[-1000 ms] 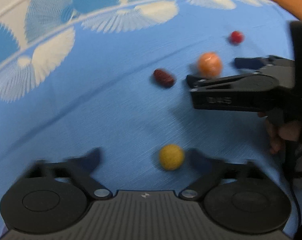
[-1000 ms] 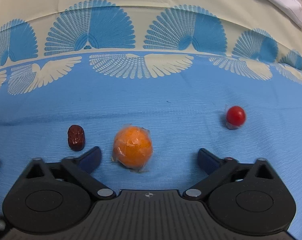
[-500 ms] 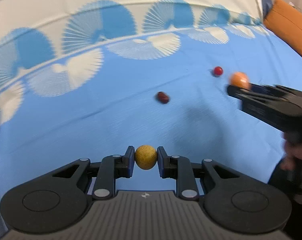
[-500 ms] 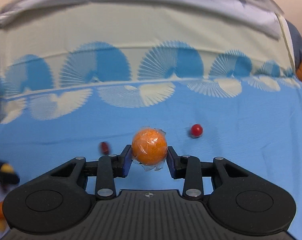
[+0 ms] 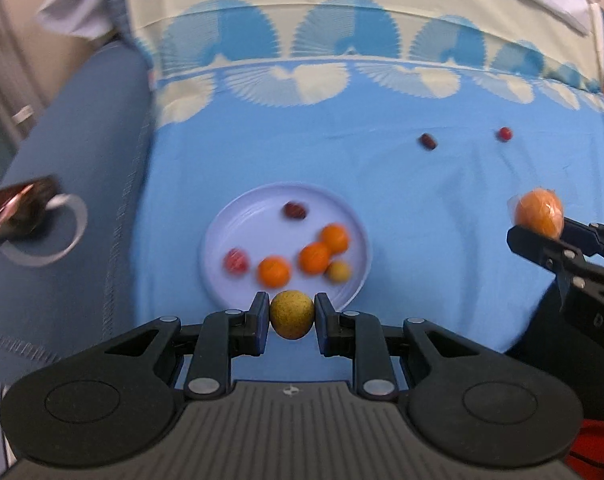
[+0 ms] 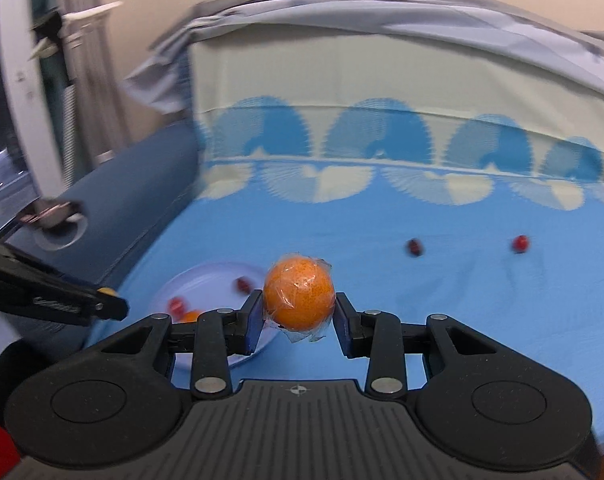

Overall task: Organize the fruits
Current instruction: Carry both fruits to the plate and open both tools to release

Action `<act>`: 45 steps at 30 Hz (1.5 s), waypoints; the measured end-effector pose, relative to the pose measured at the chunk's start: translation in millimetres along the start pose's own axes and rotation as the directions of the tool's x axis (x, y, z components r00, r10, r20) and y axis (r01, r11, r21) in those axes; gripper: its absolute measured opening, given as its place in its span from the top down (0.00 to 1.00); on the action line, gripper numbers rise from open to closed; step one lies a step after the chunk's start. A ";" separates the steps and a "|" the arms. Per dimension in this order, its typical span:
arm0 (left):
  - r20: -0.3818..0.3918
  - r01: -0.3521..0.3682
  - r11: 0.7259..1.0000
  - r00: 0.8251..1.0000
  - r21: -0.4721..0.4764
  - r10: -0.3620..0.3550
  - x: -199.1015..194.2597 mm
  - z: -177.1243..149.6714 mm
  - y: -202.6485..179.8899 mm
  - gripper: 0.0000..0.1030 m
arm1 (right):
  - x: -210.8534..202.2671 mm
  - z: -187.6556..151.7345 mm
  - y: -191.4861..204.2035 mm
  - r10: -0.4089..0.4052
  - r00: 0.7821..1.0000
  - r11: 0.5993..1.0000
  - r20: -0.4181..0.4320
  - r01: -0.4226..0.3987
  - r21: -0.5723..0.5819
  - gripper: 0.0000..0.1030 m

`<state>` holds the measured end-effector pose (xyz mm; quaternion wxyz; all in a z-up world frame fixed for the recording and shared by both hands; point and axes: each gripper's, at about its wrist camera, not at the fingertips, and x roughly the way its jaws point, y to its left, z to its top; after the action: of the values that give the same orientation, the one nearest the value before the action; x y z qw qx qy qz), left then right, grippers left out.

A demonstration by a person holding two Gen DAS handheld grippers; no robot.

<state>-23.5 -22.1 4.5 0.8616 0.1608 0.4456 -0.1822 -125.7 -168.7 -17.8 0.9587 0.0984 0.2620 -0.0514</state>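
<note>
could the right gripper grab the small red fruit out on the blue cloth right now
Probably not yet. The right gripper is already shut on the wrapped orange, so its jaws are occupied. The red fruit lies in the open on the blue cloth with nothing blocking it.

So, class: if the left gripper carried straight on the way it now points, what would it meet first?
Most likely the plate: the left gripper, shut on the yellow fruit, points at its near rim. Depth is unclear, so it may still be above it.
</note>
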 end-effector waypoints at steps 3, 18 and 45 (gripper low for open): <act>0.011 -0.015 0.999 1.000 -0.032 0.015 -16.7 -21.8 13.3 0.75 | -11.4 -8.4 21.5 0.018 1.000 0.999 -0.017 -0.019 -0.047 0.63; 0.059 0.000 0.995 0.998 -0.098 0.005 -45.6 -50.6 30.0 0.75 | -46.7 -19.6 69.4 0.017 1.000 0.983 0.005 -0.015 -0.183 0.63; 0.035 0.022 0.993 0.999 -0.115 -0.018 -35.4 -50.2 36.3 0.75 | -41.2 -17.2 75.5 0.016 1.000 0.978 -0.025 -0.021 -0.209 0.63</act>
<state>-61.5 38.0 10.2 0.8751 0.1029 0.4422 -0.1676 -158.1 -89.5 1.1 0.9610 0.0000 0.2762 -0.0137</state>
